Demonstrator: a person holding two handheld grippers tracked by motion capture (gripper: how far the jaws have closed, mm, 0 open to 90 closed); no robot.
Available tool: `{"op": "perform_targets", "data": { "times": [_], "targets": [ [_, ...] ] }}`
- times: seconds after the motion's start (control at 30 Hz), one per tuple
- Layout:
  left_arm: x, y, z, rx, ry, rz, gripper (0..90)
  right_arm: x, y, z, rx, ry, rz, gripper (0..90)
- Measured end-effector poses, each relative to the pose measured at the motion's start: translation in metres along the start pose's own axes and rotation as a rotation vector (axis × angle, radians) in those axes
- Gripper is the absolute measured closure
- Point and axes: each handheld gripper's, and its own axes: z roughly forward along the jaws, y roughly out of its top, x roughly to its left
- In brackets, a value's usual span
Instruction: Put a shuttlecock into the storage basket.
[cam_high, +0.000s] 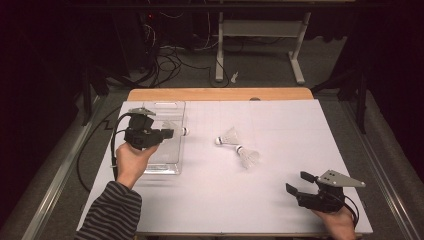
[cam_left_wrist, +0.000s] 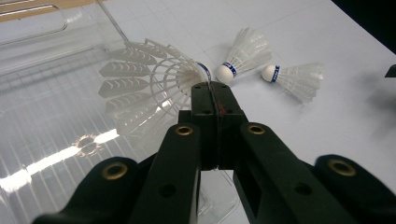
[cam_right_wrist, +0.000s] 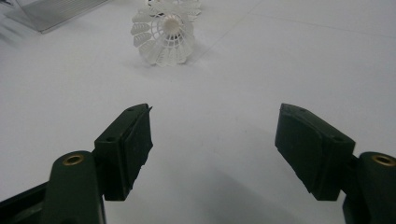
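Left hand-held gripper (cam_left_wrist: 215, 100), white plastic shuttlecock (cam_left_wrist: 144, 88), blue-banded cork

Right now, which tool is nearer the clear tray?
Left. The left tool hangs over the clear tray, clamping a shuttlecock; the right tool sits far across the table.

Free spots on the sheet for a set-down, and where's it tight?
Free: far right of the white sheet, and the middle strip between the clear tray and right gripper. Tight: the two loose shuttlecocks at centre, and the left gripper holding a shuttlecock over the tray.
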Motion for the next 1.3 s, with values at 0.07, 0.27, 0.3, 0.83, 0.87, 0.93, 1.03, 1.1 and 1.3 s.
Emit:
{"op": "perform_targets", "data": {
  "times": [0.07,0.27,0.3,0.83,0.87,0.93,1.03,1.1,1.3],
  "targets": [
    [0.002,0.0,0.0,-0.001,0.005,-0.006,89.4,0.0,0.0,0.0,0.0,0.0,0.0,27.8],
    [0.005,-0.001,-0.001,0.002,0.025,-0.012,89.5,0.0,0.0,0.0,0.0,0.0,0.0,27.7],
    [0.006,-0.001,-0.001,0.001,0.026,-0.014,89.4,0.0,0.0,0.0,0.0,0.0,0.0,27.7],
    [0.014,0.002,0.009,-0.001,0.053,-0.038,89.5,0.0,0.0,0.0,-0.002,0.001,0.0,27.7],
    [0.015,0.002,0.01,-0.001,0.055,-0.039,89.5,0.0,0.0,0.0,-0.002,0.001,0.0,27.7],
    [0.016,0.003,0.012,0.003,0.062,-0.041,89.5,0.0,0.0,0.0,-0.001,0.002,-0.001,27.7],
    [0.018,0.004,0.013,0.007,0.093,-0.034,89.5,0.0,0.0,0.0,-0.002,0.002,-0.004,27.7],
    [0.02,0.004,0.012,0.001,0.097,-0.04,89.5,0.0,0.0,-0.001,-0.003,0.002,-0.003,27.8],
    [0.026,0.005,0.013,-0.011,0.103,-0.061,89.5,0.001,0.0,0.0,0.001,0.004,-0.003,27.8]
  ]
}}
